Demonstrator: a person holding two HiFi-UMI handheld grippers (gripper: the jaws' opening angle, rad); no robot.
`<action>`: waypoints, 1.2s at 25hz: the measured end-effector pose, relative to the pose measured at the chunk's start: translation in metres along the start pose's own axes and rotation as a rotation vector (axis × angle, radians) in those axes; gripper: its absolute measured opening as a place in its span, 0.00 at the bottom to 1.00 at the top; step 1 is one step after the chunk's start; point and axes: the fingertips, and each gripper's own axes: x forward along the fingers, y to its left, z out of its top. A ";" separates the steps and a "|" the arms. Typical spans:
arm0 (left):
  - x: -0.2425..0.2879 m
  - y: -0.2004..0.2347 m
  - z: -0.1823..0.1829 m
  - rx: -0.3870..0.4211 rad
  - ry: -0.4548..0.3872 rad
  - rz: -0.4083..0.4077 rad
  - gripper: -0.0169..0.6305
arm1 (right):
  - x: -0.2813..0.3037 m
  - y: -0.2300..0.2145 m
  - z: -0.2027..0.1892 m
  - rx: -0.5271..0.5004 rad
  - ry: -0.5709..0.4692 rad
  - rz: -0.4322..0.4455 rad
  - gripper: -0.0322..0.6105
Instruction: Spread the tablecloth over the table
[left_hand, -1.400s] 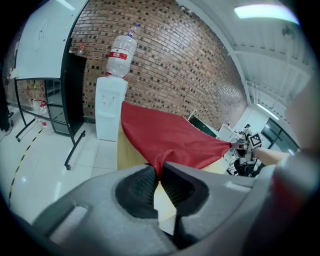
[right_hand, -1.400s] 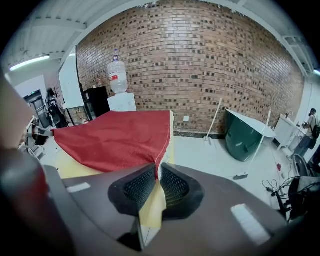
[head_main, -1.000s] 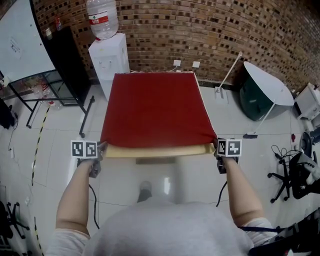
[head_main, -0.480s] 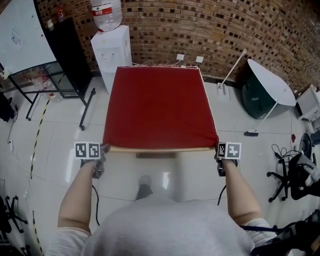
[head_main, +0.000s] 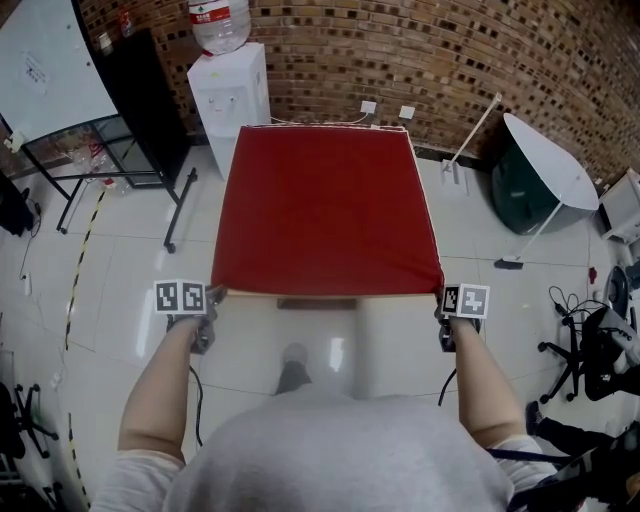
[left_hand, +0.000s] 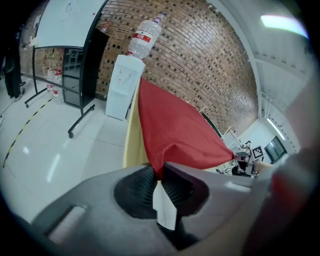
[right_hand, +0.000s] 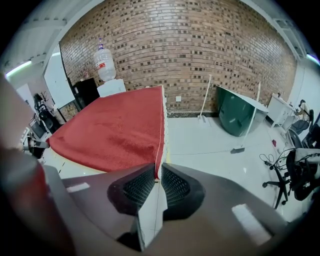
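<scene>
A red tablecloth (head_main: 325, 210) lies stretched over the tan table (head_main: 320, 298), whose near edge shows as a thin strip below the cloth. My left gripper (head_main: 212, 296) is shut on the cloth's near left corner; in the left gripper view the red corner (left_hand: 175, 130) is pinched between the pads (left_hand: 159, 172). My right gripper (head_main: 440, 296) is at the near right corner. Its jaws (right_hand: 158, 172) have just been opening: the cloth's hem (right_hand: 115, 130) still hangs between the pads, with a thin slit beside it.
A white water dispenser (head_main: 232, 90) stands past the table's far left corner against the brick wall. A whiteboard (head_main: 50, 80) on a black frame is at the left. A tipped white round table (head_main: 545, 170) and an office chair (head_main: 600, 350) stand at the right.
Both grippers have sunk and drawn the cloth's near edge toward me. The wide tan strip of bare table seen earlier is now almost covered.
</scene>
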 end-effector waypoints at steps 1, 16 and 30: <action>0.000 0.000 0.000 -0.001 -0.001 -0.002 0.05 | 0.000 0.000 0.000 0.000 0.000 0.001 0.11; -0.021 0.010 -0.017 -0.032 -0.016 0.023 0.13 | -0.015 -0.017 -0.020 -0.006 0.014 -0.013 0.18; -0.093 -0.140 -0.059 0.049 -0.187 -0.236 0.09 | -0.127 0.092 -0.052 -0.202 -0.092 0.393 0.05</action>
